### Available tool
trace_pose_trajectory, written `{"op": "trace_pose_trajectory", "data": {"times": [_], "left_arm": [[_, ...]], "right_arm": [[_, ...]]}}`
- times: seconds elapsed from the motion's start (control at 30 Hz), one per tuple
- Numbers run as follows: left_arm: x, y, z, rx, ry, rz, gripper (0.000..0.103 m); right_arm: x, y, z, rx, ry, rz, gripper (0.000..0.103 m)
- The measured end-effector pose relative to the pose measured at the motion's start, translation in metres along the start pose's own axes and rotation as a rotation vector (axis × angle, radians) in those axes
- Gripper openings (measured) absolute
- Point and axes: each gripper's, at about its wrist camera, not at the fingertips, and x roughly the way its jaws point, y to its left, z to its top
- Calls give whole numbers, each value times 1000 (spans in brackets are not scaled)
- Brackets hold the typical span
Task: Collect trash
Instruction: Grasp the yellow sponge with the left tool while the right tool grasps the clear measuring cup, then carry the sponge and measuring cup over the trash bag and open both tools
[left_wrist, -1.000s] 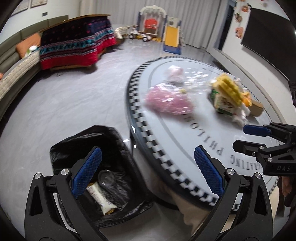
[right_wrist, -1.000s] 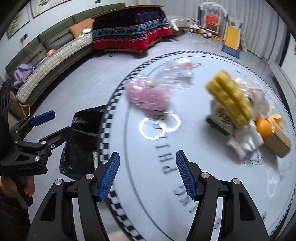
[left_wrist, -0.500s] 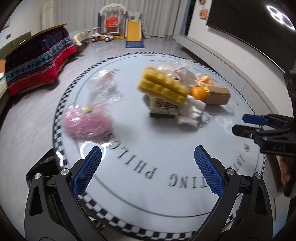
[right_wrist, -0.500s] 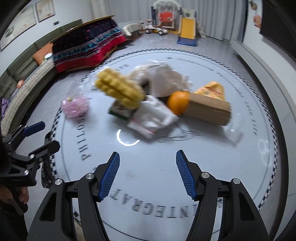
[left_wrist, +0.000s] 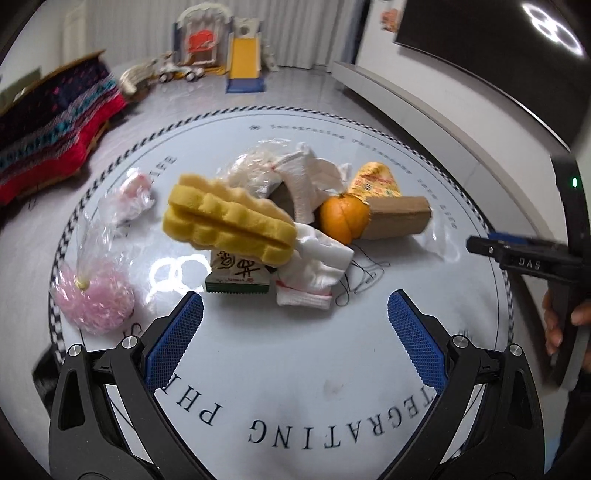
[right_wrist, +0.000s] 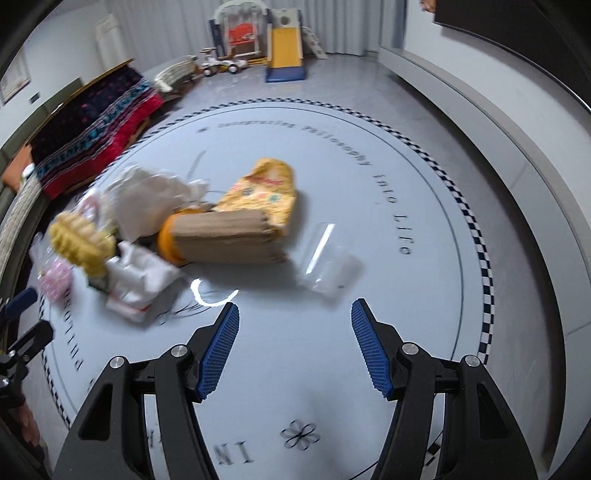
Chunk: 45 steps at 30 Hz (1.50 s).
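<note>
Two pairs of blue-padded fingers stand wide apart with nothing between them: the left gripper hangs over the near part of the round table, and the right gripper hangs over the same table's near part, farther to the right; the right gripper's black body, marked "DAS", shows at the right edge of the left wrist view. Just beyond the left gripper lies the heap of trash, taking the orange as its landmark; left of the orange a yellow sponge lies with its long axis running from far-left to near-right, propped on a green-and-white carton printed with dark characters too small to read; just in front of the orange lies a white cloth with red stitching and loose black thread; touching the orange on its right is a brown cardboard piece, long axis running left to right; behind the orange lie a yellow printed packet and crumpled white plastic bags; well left of the orange sit a pink mesh ball in clear wrap and a small clear bag. Right of the cardboard, just beyond the right gripper, lies a clear plastic cup on its side. Lettering on the tabletop reads "Integrating Philosophy into Life" along the far rim; large letters near the left gripper read "PH" and "TEGRATING".
</note>
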Motion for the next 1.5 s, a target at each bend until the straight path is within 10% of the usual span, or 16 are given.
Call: {"op": "trace_pose_trajectory", "data": {"times": [0.8,0.97,1.5], "left_arm": [[74,67,39,-596,63,-2,86],[71,70,41,-590,47,-61,62],[-29,73,8,-464,-64,-86,60]], "right_arm": [[76,-27,18,141,80,-12,43],[67,-27,11,145,84,21,42],[-22,11,-20,74,13,43,42]]}}
